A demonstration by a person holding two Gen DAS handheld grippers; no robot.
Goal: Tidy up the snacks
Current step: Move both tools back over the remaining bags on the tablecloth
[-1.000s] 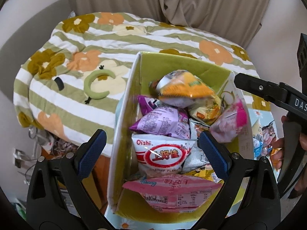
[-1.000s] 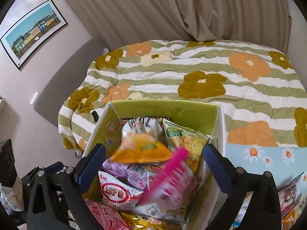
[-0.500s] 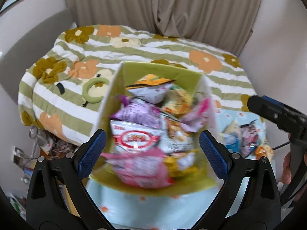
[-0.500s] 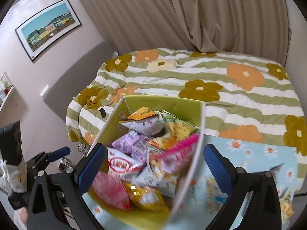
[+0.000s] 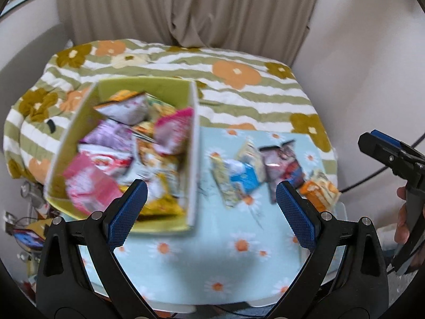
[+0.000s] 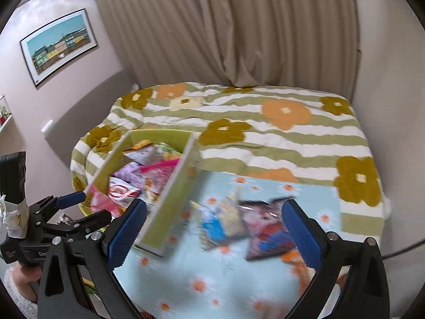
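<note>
Bed (image 6: pixel 265 133) with striped flower blanket sits behind the box (image 5: pixel 192 159). Daisy-print cloth (image 5: pixel 212 260) under the box, spreading right of it. Box is green inside and packed with snack bags, pink bag (image 5: pixel 87 186) at its near left corner. Loose snack packets (image 5: pixel 255 170) lie on the cloth right of the box, apart from it. Left gripper (image 5: pixel 211 210) wide open, empty, near side of box. Right gripper (image 6: pixel 213 228) also spread open, holding nothing.

Soft daylight, motion blur, fisheye warping
</note>
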